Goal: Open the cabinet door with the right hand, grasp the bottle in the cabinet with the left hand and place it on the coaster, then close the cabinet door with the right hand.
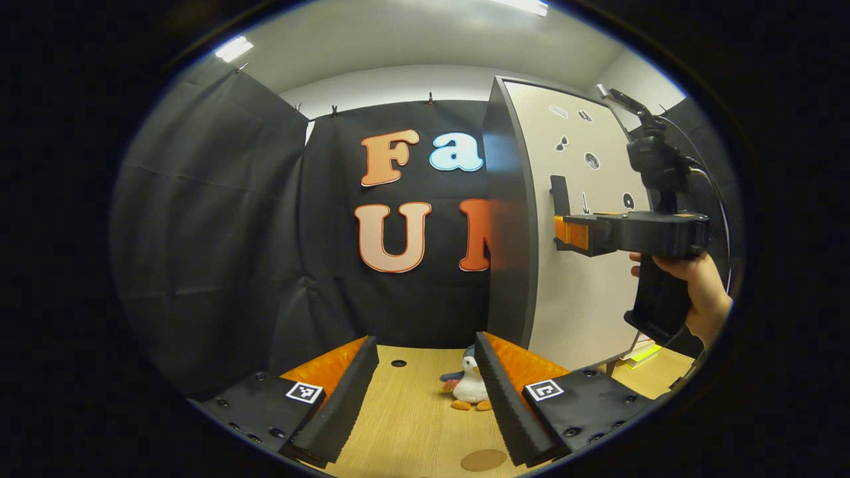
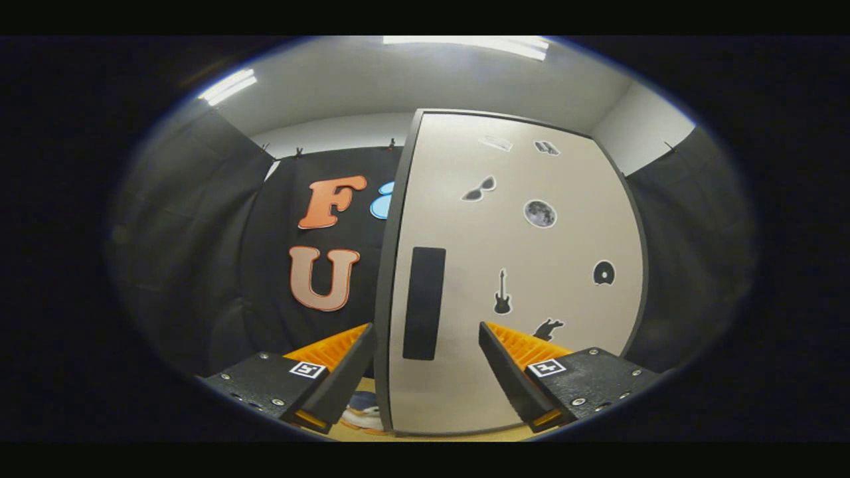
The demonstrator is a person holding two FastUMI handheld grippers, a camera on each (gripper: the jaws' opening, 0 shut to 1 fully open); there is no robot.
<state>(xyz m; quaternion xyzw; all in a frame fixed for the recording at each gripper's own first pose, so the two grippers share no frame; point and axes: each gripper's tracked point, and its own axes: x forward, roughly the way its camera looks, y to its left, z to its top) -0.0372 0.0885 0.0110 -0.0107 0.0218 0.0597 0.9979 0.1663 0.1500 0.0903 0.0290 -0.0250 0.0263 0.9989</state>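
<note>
On the right of the left gripper view, we are seeing the white cabinet door (image 1: pixel 578 265) standing upright, its dark edge turned toward us and small stickers (image 1: pixel 591 160) dotting its face. We are seeing the right gripper (image 1: pixel 556 236) reaching in from the right, level with the dark vertical handle (image 1: pixel 559 192); its fingers are lying at the handle, but we cannot tell whether they are touching it, nor how far apart they are from this side. A hand (image 1: pixel 697 292) is gripping its grip from below at the far right.

Near us, the left gripper (image 1: pixel 425 392) is hovering over the wooden table (image 1: pixel 412 425) with its jaws spread wide and nothing between them. Between the fingers, farther off on the table, a small plush penguin (image 1: pixel 470 388) is sitting just left of the door's lower edge. A round brown coaster (image 1: pixel 483 459) is lying flat on the table at the near edge, just beside the right finger.

From the right gripper view, we are looking straight at the door (image 2: pixel 531 279). The right gripper (image 2: pixel 425 372) is holding its jaws wide, and the handle (image 2: pixel 424 302) is standing upright between and beyond the fingers, apart from both. The penguin (image 2: pixel 362 408) is peeking out low on the left of the door. We cannot see the bottle, so where it is, we cannot tell.
</note>
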